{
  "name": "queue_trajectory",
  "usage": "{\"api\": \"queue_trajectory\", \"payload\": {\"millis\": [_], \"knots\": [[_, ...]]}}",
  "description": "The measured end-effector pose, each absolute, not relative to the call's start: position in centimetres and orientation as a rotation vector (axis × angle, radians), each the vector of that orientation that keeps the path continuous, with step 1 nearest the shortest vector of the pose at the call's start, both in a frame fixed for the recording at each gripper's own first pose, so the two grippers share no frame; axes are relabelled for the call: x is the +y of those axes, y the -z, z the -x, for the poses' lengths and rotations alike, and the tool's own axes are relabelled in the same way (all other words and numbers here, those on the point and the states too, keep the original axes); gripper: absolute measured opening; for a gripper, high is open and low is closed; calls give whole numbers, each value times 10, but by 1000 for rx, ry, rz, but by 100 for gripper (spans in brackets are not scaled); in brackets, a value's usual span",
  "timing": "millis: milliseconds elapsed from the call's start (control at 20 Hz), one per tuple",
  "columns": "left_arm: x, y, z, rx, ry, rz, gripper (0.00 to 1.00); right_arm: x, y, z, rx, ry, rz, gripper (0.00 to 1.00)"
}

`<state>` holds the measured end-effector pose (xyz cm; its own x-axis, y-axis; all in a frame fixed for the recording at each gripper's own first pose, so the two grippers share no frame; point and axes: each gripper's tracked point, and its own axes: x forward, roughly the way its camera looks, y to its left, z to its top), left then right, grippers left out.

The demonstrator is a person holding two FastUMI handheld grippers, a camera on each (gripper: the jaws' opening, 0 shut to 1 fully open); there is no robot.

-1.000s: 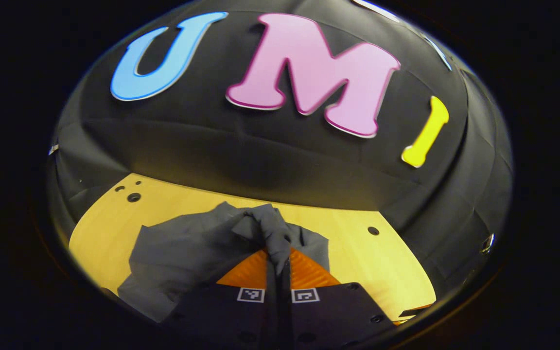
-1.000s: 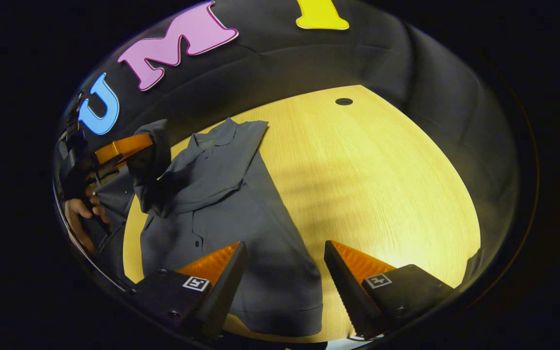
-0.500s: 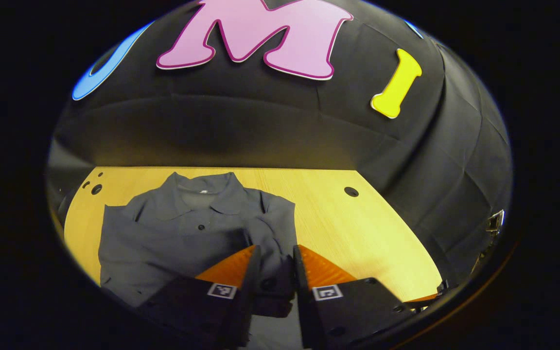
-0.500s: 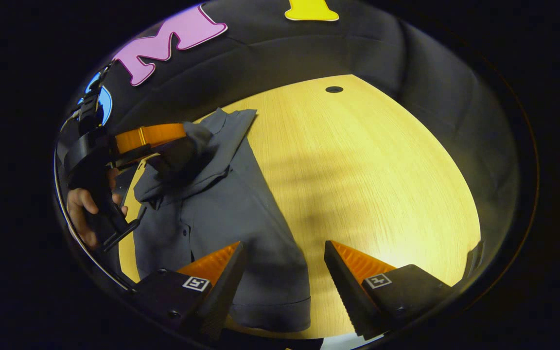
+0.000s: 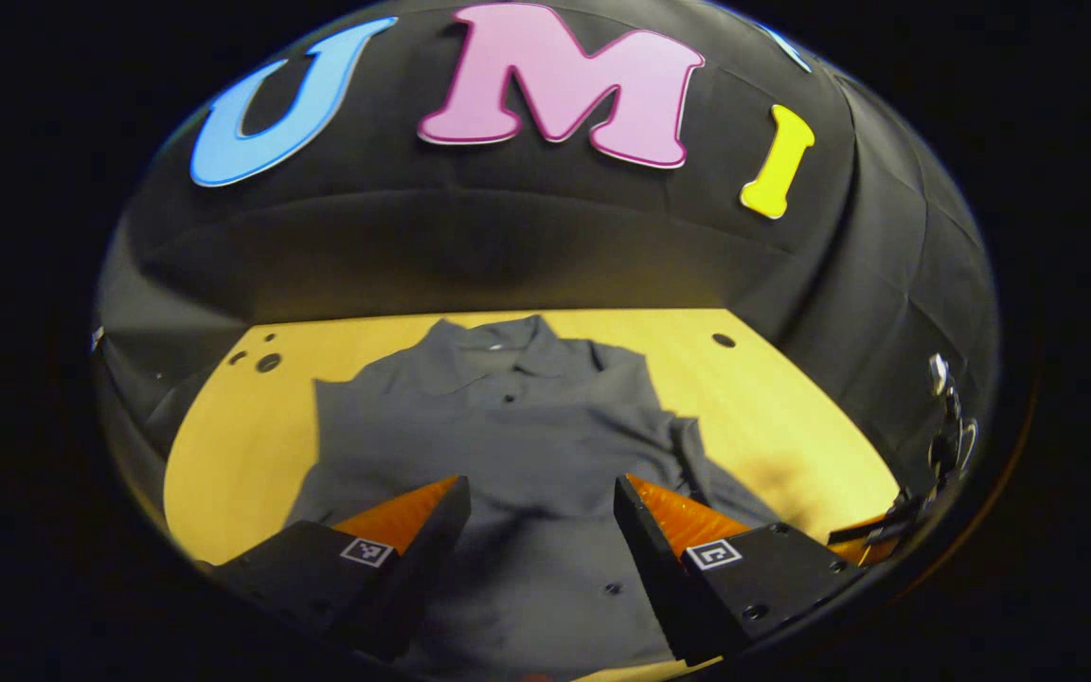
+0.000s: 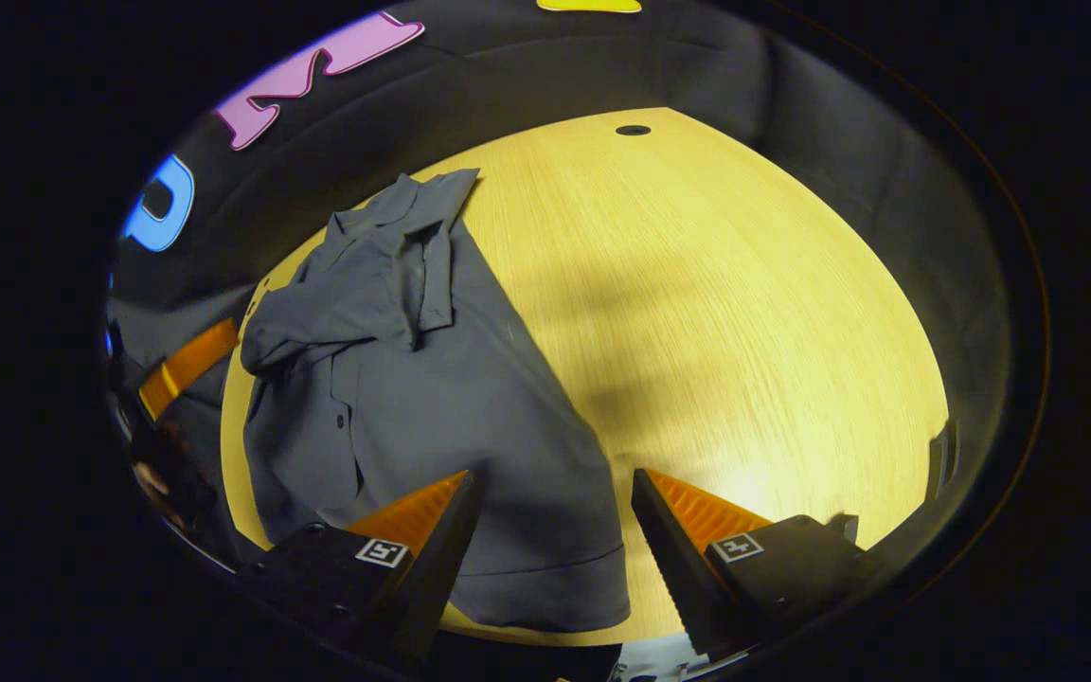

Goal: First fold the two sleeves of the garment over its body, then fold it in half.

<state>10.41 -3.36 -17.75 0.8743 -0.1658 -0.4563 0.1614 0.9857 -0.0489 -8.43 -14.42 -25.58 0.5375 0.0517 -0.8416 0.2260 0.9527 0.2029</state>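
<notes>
A grey collared button shirt (image 5: 517,445) lies flat on the yellow wooden table (image 5: 233,445), collar toward the far wall. In the right gripper view the shirt (image 6: 432,407) has one sleeve (image 6: 337,313) folded across its chest, a little bunched. My left gripper (image 5: 536,511) hangs open above the shirt's lower body, nothing between its fingers. My right gripper (image 6: 555,511) is open too, over the shirt's hem corner near the table's front edge. The left gripper's orange finger (image 6: 186,365) shows at the left of the right gripper view.
The table (image 6: 725,313) spreads bare to the right of the shirt in the right gripper view, with a small round hole (image 6: 633,130) near its far edge. Further holes (image 5: 266,362) sit at the far left corner. Black cloth walls surround the table.
My left gripper has opened and let go of the sleeve, which now lies across the shirt's chest. That gripper has drawn back toward the hem. The right gripper has barely moved.
</notes>
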Motion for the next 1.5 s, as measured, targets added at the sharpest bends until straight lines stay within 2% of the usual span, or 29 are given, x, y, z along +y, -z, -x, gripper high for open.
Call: {"api": "queue_trajectory", "payload": {"millis": [250, 300, 350, 600, 800, 850, 900, 950, 1050, 1100, 1150, 1350, 1400, 1450, 1500], "knots": [[64, 230, -27, 586, 31, 36, 96, -135, 267, 92, 1037, 134, -280, 99], [82, 242, -12, 611, -6, 34, 92, -132, 270, 94, 1047, 136, -271, 99], [100, 252, 4, 637, -43, 32, 96, -127, 272, 95, 1049, 133, -278, 99], [152, 297, 62, 754, -166, 80, 96, -111, 282, 107, 1075, 152, -243, 99], [154, 317, 82, 800, -174, 126, 96, -84, 287, 111, 1117, 112, -181, 99], [150, 318, 84, 803, -164, 132, 92, -77, 289, 112, 1126, 98, -165, 99], [145, 318, 84, 806, -152, 137, 92, -69, 290, 114, 1135, 83, -145, 99], [139, 318, 83, 807, -137, 153, 96, -61, 291, 115, 1143, 68, -127, 99], [126, 318, 78, 810, -106, 187, 96, -49, 293, 116, 1153, 48, -98, 99], [121, 318, 74, 812, -94, 188, 92, -42, 294, 116, 1157, 40, -86, 100], [117, 319, 70, 817, -84, 177, 96, -40, 296, 115, 1161, 41, -67, 100], [107, 327, 57, 852, -70, 128, 96, -40, 299, 115, 1163, 73, 0, 99], [106, 326, 56, 853, -75, 119, 92, -42, 299, 114, 1157, 81, 11, 98], [106, 327, 55, 859, -77, 106, 98, -42, 299, 113, 1146, 79, 13, 96], [109, 328, 56, 869, -87, 85, 98, -42, 297, 113, 1145, 76, 12, 92]]}}
